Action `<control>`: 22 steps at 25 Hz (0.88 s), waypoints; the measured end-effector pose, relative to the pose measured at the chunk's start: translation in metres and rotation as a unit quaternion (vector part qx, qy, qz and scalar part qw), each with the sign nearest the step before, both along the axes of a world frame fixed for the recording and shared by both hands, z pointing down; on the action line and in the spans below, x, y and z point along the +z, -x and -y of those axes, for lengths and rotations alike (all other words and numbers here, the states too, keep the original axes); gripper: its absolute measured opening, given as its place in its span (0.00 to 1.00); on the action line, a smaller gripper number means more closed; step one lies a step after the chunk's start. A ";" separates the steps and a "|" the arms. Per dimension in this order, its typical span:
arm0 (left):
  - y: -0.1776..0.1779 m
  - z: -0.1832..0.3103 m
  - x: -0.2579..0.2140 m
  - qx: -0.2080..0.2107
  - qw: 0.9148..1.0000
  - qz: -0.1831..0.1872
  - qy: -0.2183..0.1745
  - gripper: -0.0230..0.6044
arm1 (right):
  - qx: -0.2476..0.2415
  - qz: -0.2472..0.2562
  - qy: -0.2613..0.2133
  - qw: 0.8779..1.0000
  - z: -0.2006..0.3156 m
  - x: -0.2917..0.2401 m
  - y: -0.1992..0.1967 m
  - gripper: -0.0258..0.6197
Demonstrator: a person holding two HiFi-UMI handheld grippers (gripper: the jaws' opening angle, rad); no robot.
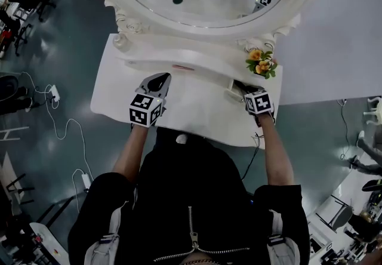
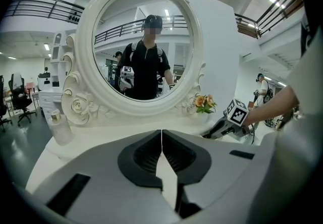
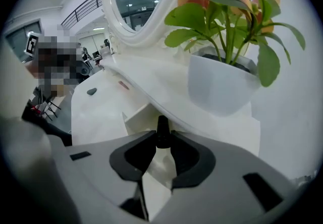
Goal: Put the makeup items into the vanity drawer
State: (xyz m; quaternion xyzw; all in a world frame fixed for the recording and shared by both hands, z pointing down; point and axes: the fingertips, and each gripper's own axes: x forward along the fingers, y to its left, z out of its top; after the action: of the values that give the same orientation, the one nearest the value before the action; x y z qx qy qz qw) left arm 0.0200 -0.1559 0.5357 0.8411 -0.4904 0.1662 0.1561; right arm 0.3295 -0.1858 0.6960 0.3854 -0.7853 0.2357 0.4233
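Note:
My right gripper (image 3: pixel 162 137) is shut on a small black tapered makeup item (image 3: pixel 162 131) that stands up between its tips. It hovers just in front of the open white vanity drawer (image 3: pixel 137 117) under the raised shelf, at the table's right (image 1: pixel 231 86). My left gripper (image 1: pixel 160 80) hangs over the middle of the vanity top (image 1: pixel 113 99) with its jaws closed together and nothing in them (image 2: pixel 161 136). A thin pink item (image 1: pixel 182 67) lies below the shelf, and a small dark item (image 3: pixel 91 91) rests further left on the top.
An oval mirror (image 1: pixel 203 16) in a carved white frame rises behind the table. A white pot of orange flowers (image 1: pixel 261 62) stands on the shelf just above the drawer. A clear bottle (image 2: pixel 59 126) sits at the shelf's left end. Cables lie on the floor to the left.

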 end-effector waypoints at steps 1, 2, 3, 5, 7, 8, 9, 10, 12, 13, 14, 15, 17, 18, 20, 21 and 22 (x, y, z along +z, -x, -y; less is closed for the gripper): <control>0.000 0.002 0.000 0.004 1.000 0.000 -0.001 0.07 | 0.008 0.004 -0.003 1.000 0.000 -0.001 -0.001 0.19; 0.001 0.004 0.000 0.008 1.000 -0.001 -0.001 0.07 | 0.016 0.006 -0.007 1.000 0.000 -0.003 -0.002 0.20; 0.002 0.007 0.000 0.012 1.000 -0.001 -0.001 0.07 | 0.024 0.009 -0.010 1.000 -0.001 -0.004 -0.003 0.22; 0.006 0.014 0.000 0.018 1.000 -0.002 -0.002 0.07 | 0.037 0.018 -0.015 0.999 -0.003 -0.007 -0.003 0.22; 0.011 0.021 -0.001 0.023 1.000 -0.005 -0.002 0.07 | 0.043 0.033 -0.026 0.998 -0.004 -0.012 0.002 0.18; 0.014 0.024 -0.002 0.026 1.000 -0.006 -0.003 0.07 | 0.043 0.040 -0.037 0.998 -0.004 -0.017 0.006 0.16; 0.017 0.027 -0.004 0.029 1.000 -0.007 -0.005 0.07 | 0.043 0.049 -0.050 0.997 -0.004 -0.023 0.011 0.14; 0.019 0.031 -0.005 0.032 0.999 -0.008 -0.006 0.07 | 0.043 0.059 -0.062 0.995 -0.004 -0.030 0.017 0.12; 0.023 0.038 -0.007 0.039 0.999 -0.012 -0.009 0.07 | 0.043 0.079 -0.082 0.993 -0.002 -0.041 0.031 0.06; 0.025 0.041 -0.007 0.042 0.999 -0.013 -0.010 0.07 | 0.042 0.086 -0.091 0.991 -0.002 -0.046 0.039 0.05; 0.028 0.044 -0.007 0.045 0.999 -0.014 -0.010 0.07 | 0.038 0.092 -0.100 0.990 -0.001 -0.051 0.047 0.05; 0.032 0.047 -0.007 0.048 0.999 -0.015 -0.010 0.07 | 0.032 0.097 -0.111 0.989 0.000 -0.056 0.058 0.05; 0.039 0.052 -0.007 0.054 0.998 -0.016 -0.011 0.07 | 0.009 0.103 -0.136 0.985 0.000 -0.066 0.080 0.05; 0.043 0.055 -0.007 0.056 0.998 -0.017 -0.012 0.07 | -0.003 0.103 -0.146 0.984 -0.001 -0.071 0.091 0.05; 0.051 0.060 -0.007 0.059 0.998 -0.018 -0.011 0.07 | -0.017 0.107 -0.158 0.981 -0.001 -0.076 0.112 0.05; 0.056 0.062 -0.007 0.059 0.998 -0.018 -0.011 0.07 | -0.020 0.111 -0.162 0.980 0.000 -0.078 0.122 0.05; 0.060 0.064 -0.007 0.059 0.998 -0.019 -0.011 0.07 | -0.022 0.114 -0.164 0.980 0.000 -0.080 0.131 0.05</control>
State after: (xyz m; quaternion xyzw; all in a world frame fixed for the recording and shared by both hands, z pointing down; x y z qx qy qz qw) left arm -0.0400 -0.2203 0.5285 0.8735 -0.4382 0.1536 0.1463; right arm 0.1983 -0.1857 0.6162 0.4024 -0.8648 0.1367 0.2675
